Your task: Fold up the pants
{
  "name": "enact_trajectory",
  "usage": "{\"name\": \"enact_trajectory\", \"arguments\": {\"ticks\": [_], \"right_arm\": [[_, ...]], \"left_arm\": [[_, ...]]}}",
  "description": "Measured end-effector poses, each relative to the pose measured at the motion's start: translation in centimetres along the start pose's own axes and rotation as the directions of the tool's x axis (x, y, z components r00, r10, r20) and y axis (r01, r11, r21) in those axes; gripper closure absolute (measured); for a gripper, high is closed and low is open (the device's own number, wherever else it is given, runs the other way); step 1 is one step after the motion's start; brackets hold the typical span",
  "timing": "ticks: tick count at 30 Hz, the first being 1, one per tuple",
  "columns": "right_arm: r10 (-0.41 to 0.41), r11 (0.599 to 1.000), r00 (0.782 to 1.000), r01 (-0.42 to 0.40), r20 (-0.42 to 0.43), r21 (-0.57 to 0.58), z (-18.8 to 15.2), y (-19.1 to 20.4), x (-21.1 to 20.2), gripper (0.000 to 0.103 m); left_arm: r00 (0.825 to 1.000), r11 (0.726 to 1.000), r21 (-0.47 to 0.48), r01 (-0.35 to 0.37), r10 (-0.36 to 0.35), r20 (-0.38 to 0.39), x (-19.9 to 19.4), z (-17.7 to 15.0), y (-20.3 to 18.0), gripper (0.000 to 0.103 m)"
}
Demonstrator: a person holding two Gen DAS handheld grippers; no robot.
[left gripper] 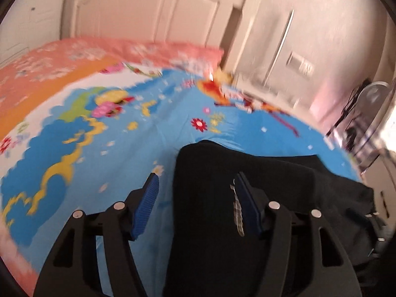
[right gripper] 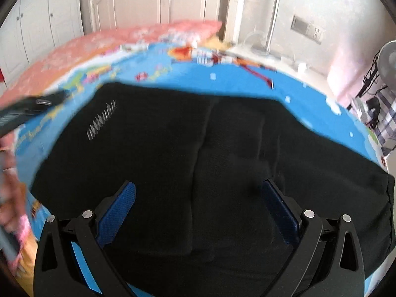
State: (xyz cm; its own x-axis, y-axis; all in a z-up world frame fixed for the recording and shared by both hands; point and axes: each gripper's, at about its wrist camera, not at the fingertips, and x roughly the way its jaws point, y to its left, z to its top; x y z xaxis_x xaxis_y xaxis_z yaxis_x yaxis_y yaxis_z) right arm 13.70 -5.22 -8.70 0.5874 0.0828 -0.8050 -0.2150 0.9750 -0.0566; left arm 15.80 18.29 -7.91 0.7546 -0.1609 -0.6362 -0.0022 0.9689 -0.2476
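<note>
Bed with bright cartoon-print blue sheet (right gripper: 235, 86); black soft fabric pants (right gripper: 198, 148) lie flat on it. Left gripper (left gripper: 196, 193) and right gripper (right gripper: 198, 198) both released above them. Likely pre-fold; next, pinch an edge.

1. The pants (right gripper: 198, 160) lie flat on the bed (left gripper: 99, 136), near its front edge.
2. The right tongs (right gripper: 198, 210) hang over the pants' middle, fingers spread wide apart.
3. The left tongs (left gripper: 195, 205) straddle the pants' left edge.
4. A pillow (left gripper: 153, 49) lies at the bed's far end, against the headboard (left gripper: 138, 7).
</note>
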Motion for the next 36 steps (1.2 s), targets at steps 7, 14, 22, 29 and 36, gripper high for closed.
{"name": "enact_trajectory", "arguments": {"ticks": [7,14,22,29,36], "right_arm": [[-0.002,1.000,1.000,0.002,-0.001,0.014,-0.2,0.0,0.0,0.005],[0.003,1.000,1.000,-0.003,0.000,0.014,-0.2,0.0,0.2,0.005],[-0.002,1.000,1.000,0.002,0.008,0.014,0.3,0.1,-0.4,0.005],[0.083,0.996,0.994,-0.085,0.072,0.030,6.1,-0.3,-0.4,0.017],[-0.064,0.997,0.998,0.064,-0.004,0.039,7.7,-0.7,5.0,0.027]], "left_arm": [[0.999,0.995,-0.095,0.030,-0.032,-0.027,-5.0,-5.1,3.0,0.034],[0.981,0.963,-0.200,0.179,-0.190,-0.033,-4.6,-6.3,4.2,0.034],[0.973,0.972,-0.158,0.173,-0.194,-0.124,-2.0,-9.0,2.7,0.034],[0.974,0.974,-0.142,0.174,-0.192,-0.121,-1.9,-9.0,2.6,0.034],[0.975,0.975,-0.141,0.169,-0.187,-0.122,-2.0,-9.1,2.5,0.033]]}}
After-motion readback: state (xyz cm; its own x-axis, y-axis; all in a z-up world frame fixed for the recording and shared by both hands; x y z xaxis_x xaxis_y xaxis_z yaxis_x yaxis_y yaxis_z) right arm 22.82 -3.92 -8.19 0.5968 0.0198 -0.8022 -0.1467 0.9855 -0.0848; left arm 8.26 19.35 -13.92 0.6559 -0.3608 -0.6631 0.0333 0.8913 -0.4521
